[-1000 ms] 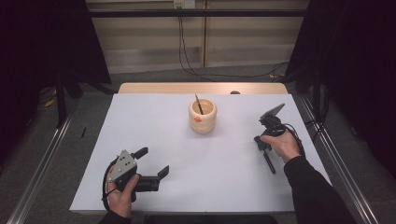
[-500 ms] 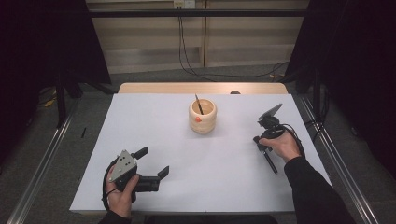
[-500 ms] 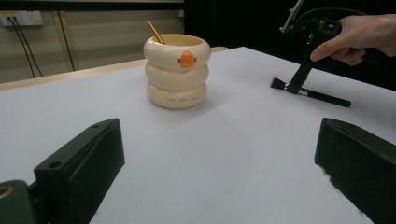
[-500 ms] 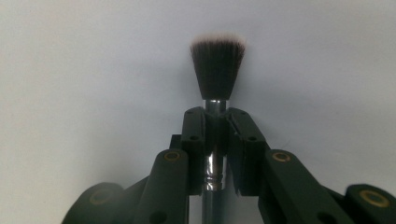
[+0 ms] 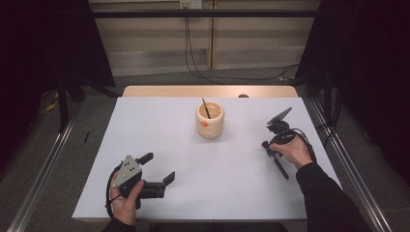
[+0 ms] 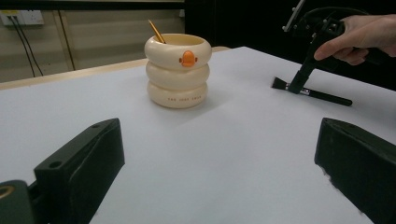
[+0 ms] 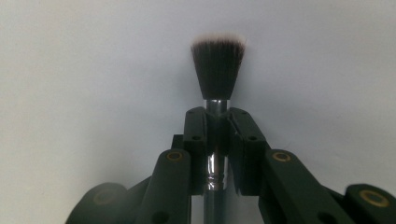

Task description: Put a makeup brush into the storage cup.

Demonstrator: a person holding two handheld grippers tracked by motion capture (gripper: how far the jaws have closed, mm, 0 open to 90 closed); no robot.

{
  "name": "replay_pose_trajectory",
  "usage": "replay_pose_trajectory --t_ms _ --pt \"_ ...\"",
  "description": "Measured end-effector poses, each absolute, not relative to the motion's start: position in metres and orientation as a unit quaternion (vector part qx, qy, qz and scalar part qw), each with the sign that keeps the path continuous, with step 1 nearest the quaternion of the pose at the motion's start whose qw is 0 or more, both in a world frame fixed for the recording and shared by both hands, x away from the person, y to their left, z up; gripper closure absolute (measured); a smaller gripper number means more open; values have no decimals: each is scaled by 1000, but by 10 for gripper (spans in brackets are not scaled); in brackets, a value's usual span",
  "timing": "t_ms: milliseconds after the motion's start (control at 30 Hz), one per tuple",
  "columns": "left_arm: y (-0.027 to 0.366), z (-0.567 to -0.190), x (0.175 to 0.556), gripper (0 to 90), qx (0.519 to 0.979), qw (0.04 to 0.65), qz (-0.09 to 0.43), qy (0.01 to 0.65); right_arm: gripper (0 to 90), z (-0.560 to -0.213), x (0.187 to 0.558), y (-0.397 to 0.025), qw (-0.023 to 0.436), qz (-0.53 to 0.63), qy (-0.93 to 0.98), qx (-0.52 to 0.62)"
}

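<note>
Right gripper (image 5: pixel 267 146): down at the right side of the table (image 5: pixel 159 121), jaws pinched tight on the brush's silver ferrule, as the right gripper view shows.
Brush (image 7: pixel 218 70): a black makeup brush with pale tips, bristles fanned out just beyond the jaws; in the high view its dark handle (image 5: pixel 280 166) runs back along the white surface under the person's right hand (image 5: pixel 292 151).
Left gripper (image 5: pixel 154 169): near the front-left edge, jaws spread wide, holding nothing (bare table between them in its own view).
Pot (image 5: pixel 210 119): cream, ringed, with an orange mark, upright at mid-table, well apart from both grippers.
Stick (image 6: pixel 156 31): thin, leaning inside the pot.
</note>
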State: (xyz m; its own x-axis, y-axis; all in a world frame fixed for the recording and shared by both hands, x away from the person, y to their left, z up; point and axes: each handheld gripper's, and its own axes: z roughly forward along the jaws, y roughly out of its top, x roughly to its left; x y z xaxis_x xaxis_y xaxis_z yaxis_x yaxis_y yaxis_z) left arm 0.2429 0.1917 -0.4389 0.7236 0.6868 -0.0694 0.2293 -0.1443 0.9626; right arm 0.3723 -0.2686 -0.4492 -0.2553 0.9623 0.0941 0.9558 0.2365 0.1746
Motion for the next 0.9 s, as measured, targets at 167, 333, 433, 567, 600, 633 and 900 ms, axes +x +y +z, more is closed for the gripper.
replay_pose_trajectory --t_ms 167,333,433,567,600,633,900 --pt "192 -439 243 15 728 573 202 318 786 -446 370 -268 14 116 788 604" --pt "192 -439 242 14 727 574 201 319 786 -444 369 -268 17 132 789 599" --pt "192 -439 242 14 727 574 201 319 786 -440 367 -269 18 142 789 598" --pt "193 -438 243 15 728 572 203 318 786 -435 363 -269 22 166 791 588" --pt "193 -438 243 15 728 573 203 319 786 -434 362 -270 27 176 792 584" --pt "192 -438 242 15 727 573 202 319 786 -432 361 -271 25 183 791 584" --pt "193 -438 242 14 726 573 202 320 785 -428 355 -278 35 225 780 582"
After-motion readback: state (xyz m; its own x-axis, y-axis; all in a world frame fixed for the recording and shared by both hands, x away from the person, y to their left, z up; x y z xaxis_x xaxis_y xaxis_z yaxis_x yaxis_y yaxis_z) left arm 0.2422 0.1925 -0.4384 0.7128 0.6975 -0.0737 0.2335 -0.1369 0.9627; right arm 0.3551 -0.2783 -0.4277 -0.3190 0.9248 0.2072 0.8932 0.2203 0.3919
